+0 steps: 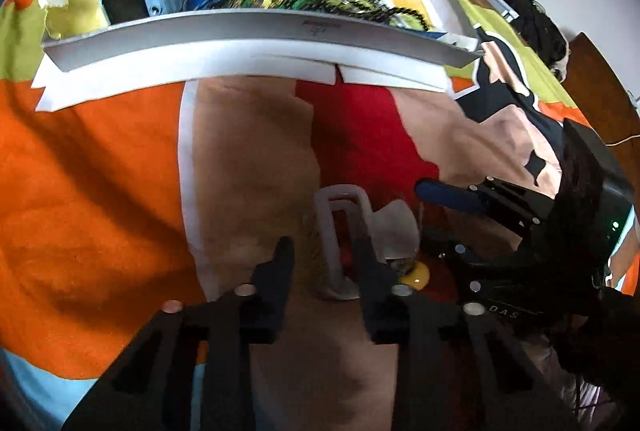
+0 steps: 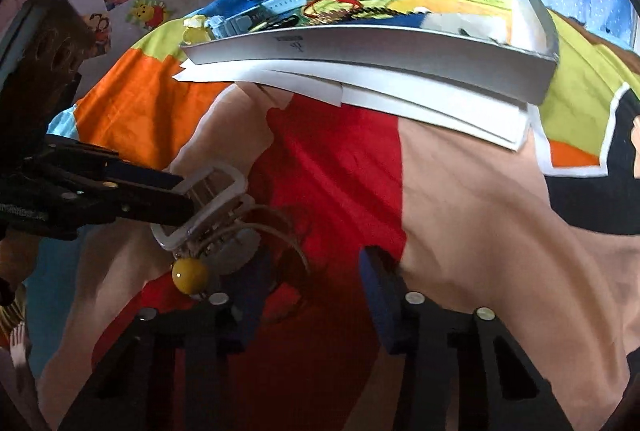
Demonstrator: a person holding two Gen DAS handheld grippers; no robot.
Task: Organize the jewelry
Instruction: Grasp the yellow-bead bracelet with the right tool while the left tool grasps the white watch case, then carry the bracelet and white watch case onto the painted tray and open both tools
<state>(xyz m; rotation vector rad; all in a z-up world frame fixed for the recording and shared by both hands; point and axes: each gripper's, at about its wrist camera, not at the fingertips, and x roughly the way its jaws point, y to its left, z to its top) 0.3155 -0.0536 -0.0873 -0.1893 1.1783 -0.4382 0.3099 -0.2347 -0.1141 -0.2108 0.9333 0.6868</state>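
White hair claw (image 1: 340,231) w/ a yellow bead (image 1: 418,277) at its base lay on the bedspread (image 1: 100,191), between the left gripper (image 1: 326,251) fingers, which sat narrow, pads at its frame; firm hold unclear. Right gripper (image 2: 312,263) was partly open, empty, its near finger just beside the bead. Best squeeze square across the frame, lift w/o snagging cloth; white tray (image 1: 256,31) of jewelry sat well beyond both.
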